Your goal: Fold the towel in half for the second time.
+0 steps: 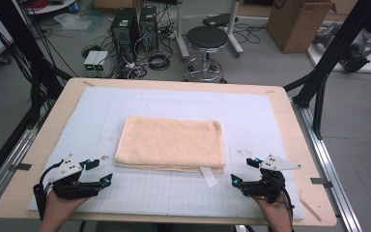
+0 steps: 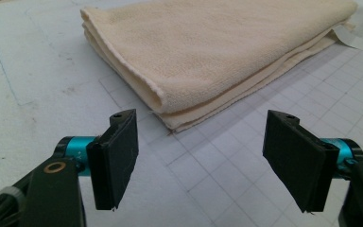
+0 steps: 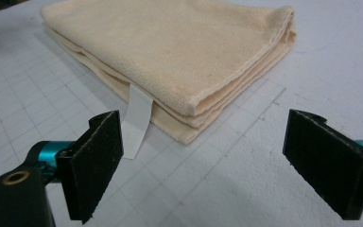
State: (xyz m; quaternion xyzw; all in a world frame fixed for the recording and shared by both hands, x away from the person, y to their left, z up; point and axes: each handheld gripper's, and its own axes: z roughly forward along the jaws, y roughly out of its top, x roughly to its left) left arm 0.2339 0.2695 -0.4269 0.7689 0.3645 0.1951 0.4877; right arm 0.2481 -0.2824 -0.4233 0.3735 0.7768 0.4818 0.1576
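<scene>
Right now a folded peach towel [image 1: 171, 144] lies flat near the middle of the white gridded mat [image 1: 251, 116] that covers most of the wooden table [image 1: 290, 140]. Its layered open edges face the person's side, and a white care label [image 1: 208, 176] sticks out from under the front edge, closer to the right corner, lying flat on the mat.

Both grippers sit at the near edge of the mat, each held in a hand coming in from the bottom. The left gripper [image 1: 96, 170] is just off the towel's near left corner, its jaws spread wide with nothing between them; in the left gripper view that corner [image 2: 163, 106] lies just ahead of the gap, apart from both pads. The right gripper [image 1: 244, 171] is just off the near right corner, likewise spread wide and holding nothing. In the right gripper view the label [image 3: 136, 122] lies just beside one black pad [image 3: 92, 163], and the towel's corner [image 3: 189, 125] lies ahead between the jaws, untouched.

Between each gripper and the towel there is bare mat only. Beyond the table stand a black round stool [image 1: 206, 38], two computer towers [image 1: 134, 26] amid loose cables, and a cardboard box [image 1: 297, 21] on the floor.
</scene>
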